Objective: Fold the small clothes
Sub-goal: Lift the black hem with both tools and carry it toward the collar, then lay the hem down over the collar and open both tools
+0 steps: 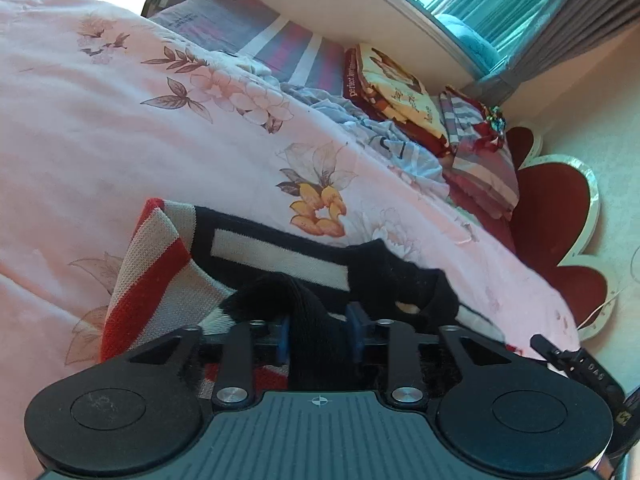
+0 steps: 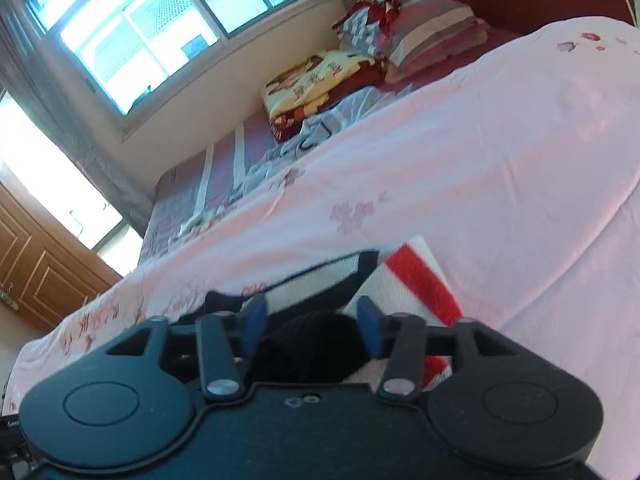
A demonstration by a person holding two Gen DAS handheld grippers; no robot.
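Observation:
A small knit sweater (image 1: 160, 264), striped red and white with dark navy bands and a black ribbed edge, lies on the pink floral bedsheet (image 1: 120, 120). My left gripper (image 1: 319, 332) hangs low over its near edge. Its blue pads (image 1: 283, 338) stand apart, with a hump of the black ribbed knit lying between them. In the right wrist view the same sweater (image 2: 420, 276) lies on the sheet (image 2: 480, 140) just ahead of my right gripper (image 2: 312, 322). That gripper's blue pads (image 2: 370, 326) are spread too, and dark fabric sits loosely in the gap with room at both sides.
Crumpled pale blue clothes (image 1: 400, 148) lie further up the bed, beside a folded red-and-cream blanket (image 1: 392, 80) and striped pillows (image 1: 480, 160). A red flower-shaped headboard (image 1: 560, 208) ends the bed. A window (image 2: 120, 20) and a wooden door (image 2: 40, 272) stand beyond.

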